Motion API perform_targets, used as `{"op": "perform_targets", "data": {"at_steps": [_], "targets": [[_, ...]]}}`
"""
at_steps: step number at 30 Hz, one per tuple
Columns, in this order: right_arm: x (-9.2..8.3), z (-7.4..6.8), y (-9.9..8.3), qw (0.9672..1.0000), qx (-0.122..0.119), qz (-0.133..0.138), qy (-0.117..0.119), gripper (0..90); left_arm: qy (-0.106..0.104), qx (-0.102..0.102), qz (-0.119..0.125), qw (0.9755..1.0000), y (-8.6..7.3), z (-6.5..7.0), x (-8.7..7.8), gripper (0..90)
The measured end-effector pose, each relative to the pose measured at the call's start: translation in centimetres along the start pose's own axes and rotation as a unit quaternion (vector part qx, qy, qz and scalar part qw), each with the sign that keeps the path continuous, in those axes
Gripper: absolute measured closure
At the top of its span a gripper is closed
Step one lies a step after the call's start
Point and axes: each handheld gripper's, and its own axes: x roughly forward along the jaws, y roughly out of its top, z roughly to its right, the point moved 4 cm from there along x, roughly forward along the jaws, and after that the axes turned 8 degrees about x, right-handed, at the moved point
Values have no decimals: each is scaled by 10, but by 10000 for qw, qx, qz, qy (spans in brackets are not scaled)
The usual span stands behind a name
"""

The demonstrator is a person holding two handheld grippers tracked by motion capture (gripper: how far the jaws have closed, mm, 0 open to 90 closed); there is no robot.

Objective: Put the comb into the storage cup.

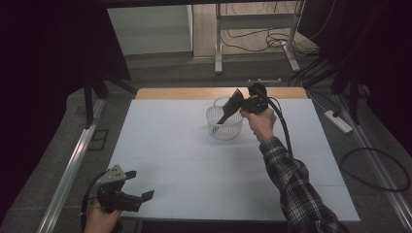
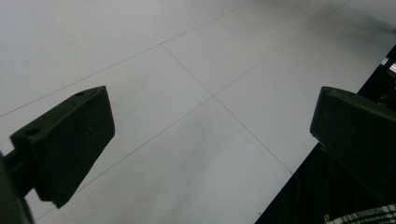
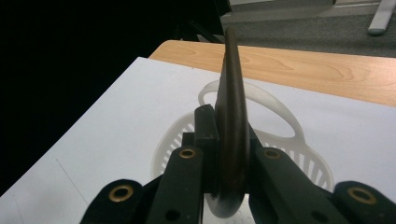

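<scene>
Nearest, the left gripper (image 1: 138, 187) is resting wide open at the white table's (image 1: 170, 145) near left corner. Farther back, the right gripper (image 3: 224, 154) is clamping a thin dark brown disc (image 3: 232, 116) over the white slotted plastic basket (image 1: 224, 127) near the far edge.

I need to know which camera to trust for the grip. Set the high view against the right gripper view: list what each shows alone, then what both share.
High view alone: the left gripper with open jaws low at the near left edge of the white table, the person's plaid sleeve, and the floor with cables behind.

Right gripper view alone: the jaws clamped on both faces of a thin dark disc, seen edge-on and upright.

Both: the right gripper holding that disc over the white slotted basket, the white table and its wooden far edge.
</scene>
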Motion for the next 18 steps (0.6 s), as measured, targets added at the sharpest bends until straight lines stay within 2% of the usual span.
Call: {"op": "perform_targets", "data": {"at_steps": [9, 14, 18], "targets": [[0, 5, -1, 9999, 31, 10, -109, 846, -9, 9, -22, 10000, 0, 0, 0, 0], [1, 14, -4, 9991, -16, -64, -417, 771, -16, 6, -33, 10000, 0, 0, 1, 0], [2, 20, -5, 9984, -5, -71, -568, 705, -23, 18, -44, 10000, 0, 0, 1, 1]]}}
